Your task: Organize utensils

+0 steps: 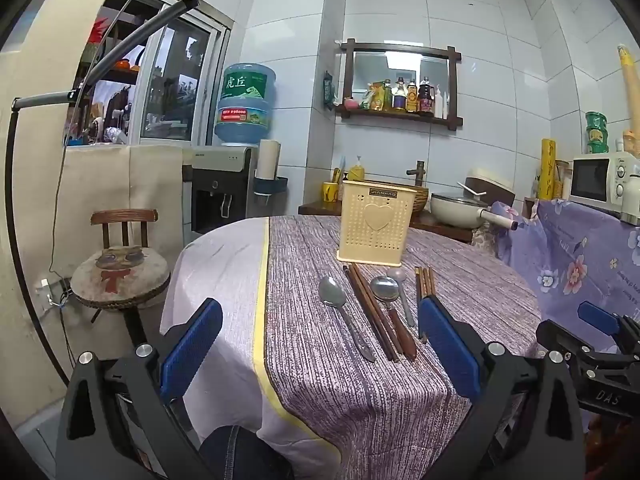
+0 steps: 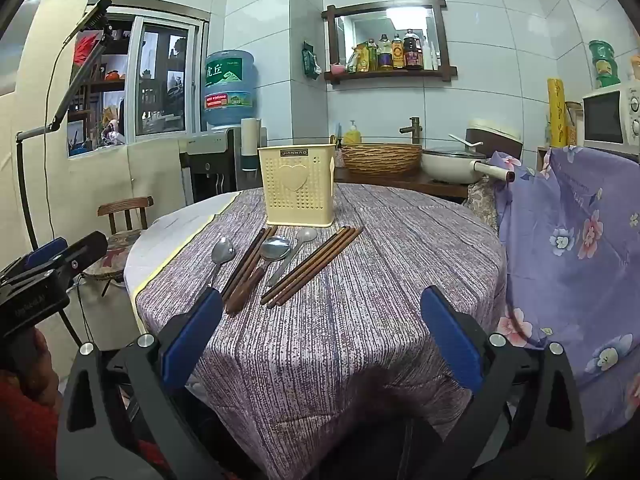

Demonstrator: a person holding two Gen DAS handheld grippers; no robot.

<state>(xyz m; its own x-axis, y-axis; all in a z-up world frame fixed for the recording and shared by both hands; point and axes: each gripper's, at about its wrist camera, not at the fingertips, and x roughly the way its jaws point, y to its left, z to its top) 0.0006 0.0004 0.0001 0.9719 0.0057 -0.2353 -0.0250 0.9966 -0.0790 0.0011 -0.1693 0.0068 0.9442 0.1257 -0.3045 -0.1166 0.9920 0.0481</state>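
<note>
A cream perforated utensil holder [image 1: 375, 222] [image 2: 297, 186] stands upright on the purple-clothed round table [image 1: 320, 368] [image 2: 380, 280]. In front of it lie a metal spoon [image 1: 332, 292] [image 2: 223, 251], brown chopsticks [image 1: 370, 312] [image 2: 244, 264], a wooden-handled spoon [image 1: 385, 289] [image 2: 275, 248], a small grey spoon [image 1: 397, 275] [image 2: 305, 235] and a second bundle of chopsticks [image 1: 424, 282] [image 2: 312, 266]. My left gripper [image 1: 320, 330] is open and empty near the table's front edge. My right gripper [image 2: 320, 320] is open and empty, also short of the utensils.
A wooden chair [image 1: 120, 276] stands left of the table. A water dispenser [image 1: 224, 184] is behind it. A counter at the back holds a basket [image 2: 380, 158] and a pan [image 2: 456, 166]. A flowered purple cloth [image 2: 568, 264] hangs at the right.
</note>
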